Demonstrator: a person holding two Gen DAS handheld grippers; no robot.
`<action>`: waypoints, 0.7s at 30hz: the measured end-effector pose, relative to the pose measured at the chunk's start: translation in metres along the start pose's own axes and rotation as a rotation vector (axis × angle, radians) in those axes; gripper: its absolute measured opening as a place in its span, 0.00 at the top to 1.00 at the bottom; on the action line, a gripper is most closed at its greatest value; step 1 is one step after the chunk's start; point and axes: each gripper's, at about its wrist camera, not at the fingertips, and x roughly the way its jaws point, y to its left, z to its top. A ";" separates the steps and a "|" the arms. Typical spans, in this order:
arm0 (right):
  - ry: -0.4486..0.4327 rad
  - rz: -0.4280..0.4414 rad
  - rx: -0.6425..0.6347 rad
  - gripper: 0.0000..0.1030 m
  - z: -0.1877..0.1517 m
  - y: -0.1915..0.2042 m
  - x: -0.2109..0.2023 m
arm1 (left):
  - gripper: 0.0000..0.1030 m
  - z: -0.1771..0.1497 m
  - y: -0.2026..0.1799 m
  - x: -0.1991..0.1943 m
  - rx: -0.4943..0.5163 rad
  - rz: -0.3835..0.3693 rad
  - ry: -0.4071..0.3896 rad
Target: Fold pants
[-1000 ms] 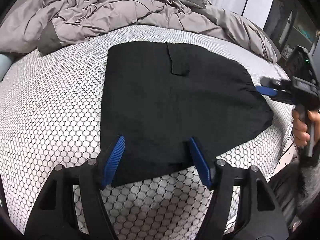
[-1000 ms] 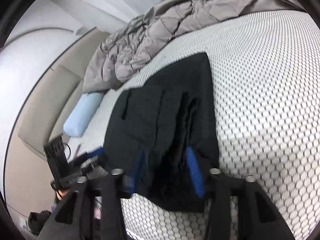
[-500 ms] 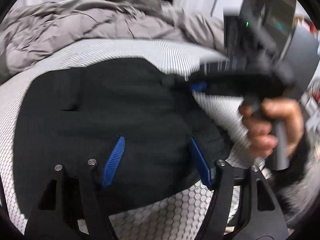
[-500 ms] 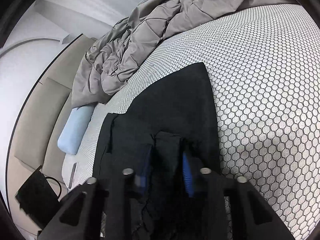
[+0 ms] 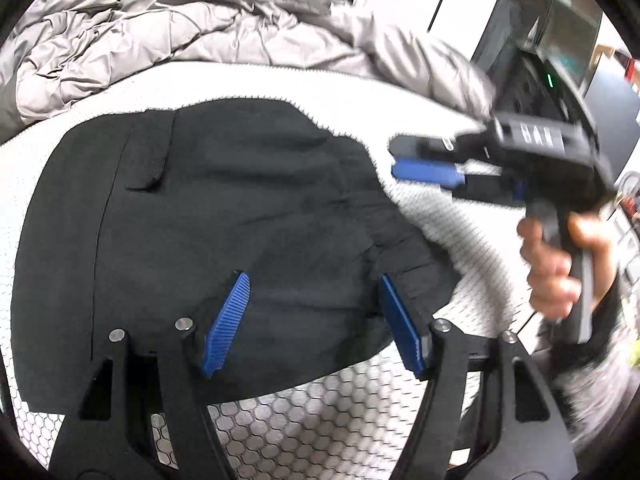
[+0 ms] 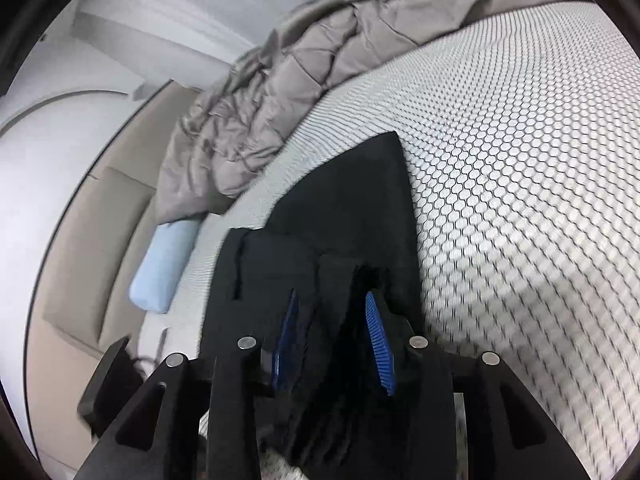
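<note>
Black pants lying folded on the bed. Left tool hovering over them, jaws apart. Right tool just been reopening, jaws apart, no longer pinching the fold.

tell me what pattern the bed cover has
White bed cover with a dark hexagon honeycomb print, clearest in the right wrist view.

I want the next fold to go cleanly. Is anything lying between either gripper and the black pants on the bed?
Nothing visible does. The left gripper hangs open right over the black pants. The right gripper has pants fabric between its jaws, which have just been opening. The grey duvet lies beyond.
</note>
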 end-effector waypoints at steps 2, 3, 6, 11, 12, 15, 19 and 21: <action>-0.014 0.035 -0.023 0.65 -0.009 0.004 -0.014 | 0.37 0.001 -0.002 -0.001 -0.001 0.008 -0.009; -0.011 0.046 -0.036 0.65 -0.011 0.007 -0.017 | 0.37 0.002 -0.002 0.004 -0.001 0.009 0.004; 0.018 0.090 -0.034 0.65 -0.018 0.005 -0.020 | 0.37 0.001 -0.002 0.016 -0.004 0.006 0.031; 0.081 0.084 -0.009 0.65 -0.024 0.000 -0.008 | 0.36 0.003 -0.002 0.020 -0.002 0.002 0.031; 0.087 0.083 -0.016 0.65 -0.024 0.002 -0.007 | 0.36 0.004 -0.002 0.019 -0.012 -0.011 0.028; 0.106 0.082 -0.026 0.65 -0.027 0.005 -0.006 | 0.36 0.004 -0.004 0.022 -0.013 -0.010 0.034; 0.155 0.085 -0.016 0.65 -0.032 0.006 0.008 | 0.33 0.000 -0.011 0.028 0.025 0.018 0.041; 0.143 0.080 -0.023 0.65 -0.032 0.008 0.010 | 0.32 0.000 -0.012 0.029 0.025 0.018 0.042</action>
